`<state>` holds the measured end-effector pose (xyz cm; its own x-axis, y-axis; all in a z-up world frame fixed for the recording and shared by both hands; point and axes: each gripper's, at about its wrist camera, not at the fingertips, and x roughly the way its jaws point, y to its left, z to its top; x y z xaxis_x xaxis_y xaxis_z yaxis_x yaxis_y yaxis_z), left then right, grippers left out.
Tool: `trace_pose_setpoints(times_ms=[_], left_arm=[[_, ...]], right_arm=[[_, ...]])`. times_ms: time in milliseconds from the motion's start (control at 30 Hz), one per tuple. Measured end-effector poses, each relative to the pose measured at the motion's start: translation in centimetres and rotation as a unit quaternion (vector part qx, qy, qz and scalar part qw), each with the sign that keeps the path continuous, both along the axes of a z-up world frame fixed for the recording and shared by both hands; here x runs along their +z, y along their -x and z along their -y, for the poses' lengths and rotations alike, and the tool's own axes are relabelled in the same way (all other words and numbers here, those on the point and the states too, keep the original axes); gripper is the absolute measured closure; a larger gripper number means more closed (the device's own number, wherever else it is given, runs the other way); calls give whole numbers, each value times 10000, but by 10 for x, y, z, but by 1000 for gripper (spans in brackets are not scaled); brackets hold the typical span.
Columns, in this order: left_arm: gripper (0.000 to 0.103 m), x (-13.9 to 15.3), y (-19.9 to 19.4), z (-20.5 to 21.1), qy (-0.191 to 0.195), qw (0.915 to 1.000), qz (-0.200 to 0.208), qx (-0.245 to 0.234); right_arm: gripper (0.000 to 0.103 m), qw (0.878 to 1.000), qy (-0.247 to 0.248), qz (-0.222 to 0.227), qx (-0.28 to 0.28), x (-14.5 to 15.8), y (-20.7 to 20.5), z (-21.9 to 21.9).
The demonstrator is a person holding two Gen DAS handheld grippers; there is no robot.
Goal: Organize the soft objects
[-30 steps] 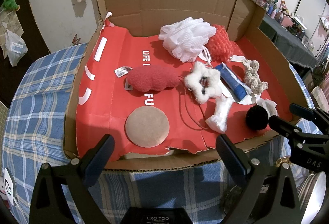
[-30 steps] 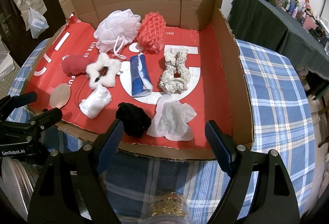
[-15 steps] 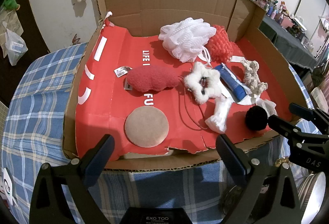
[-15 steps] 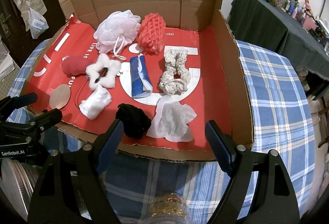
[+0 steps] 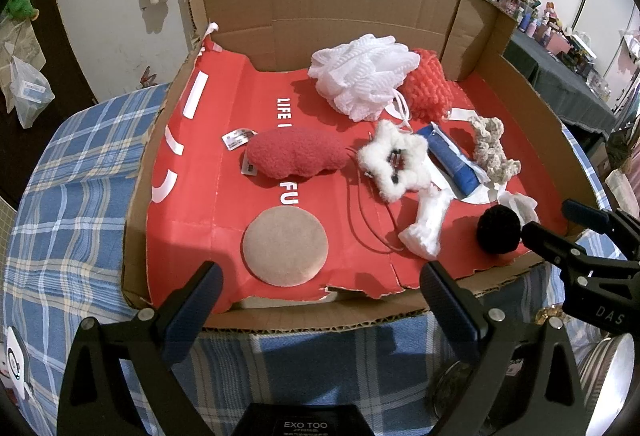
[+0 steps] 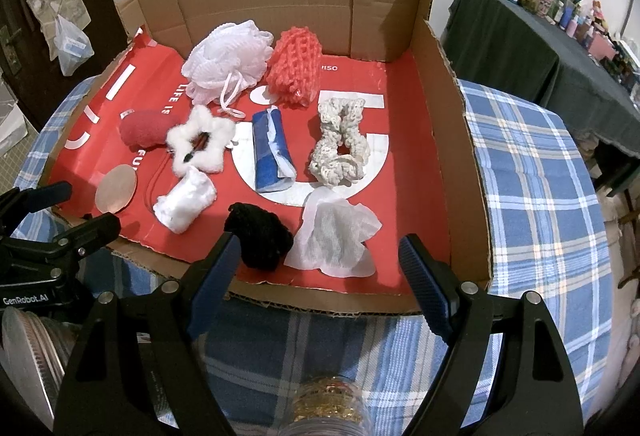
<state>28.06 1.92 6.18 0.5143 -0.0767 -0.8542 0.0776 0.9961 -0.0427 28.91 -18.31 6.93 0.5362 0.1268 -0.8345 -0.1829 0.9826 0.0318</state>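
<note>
Soft objects (image 6: 260, 236) untouched; both tongs (image 5: 320, 288) agape

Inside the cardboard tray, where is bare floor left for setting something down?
Bare red floor lies left of the red plush and tan round pad, and along the tray's right wall beside the crocheted scrunchie. The middle, from white loofah to black pompom, is crowded.
</note>
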Motion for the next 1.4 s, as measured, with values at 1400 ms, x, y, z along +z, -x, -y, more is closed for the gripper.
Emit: trace_pose_setpoints(times_ms=[1400], left_arm=[[0,-31,189,9,186,9923,1222,80]], right_arm=[[4,9964,-167,797,-224,-50,182,18]])
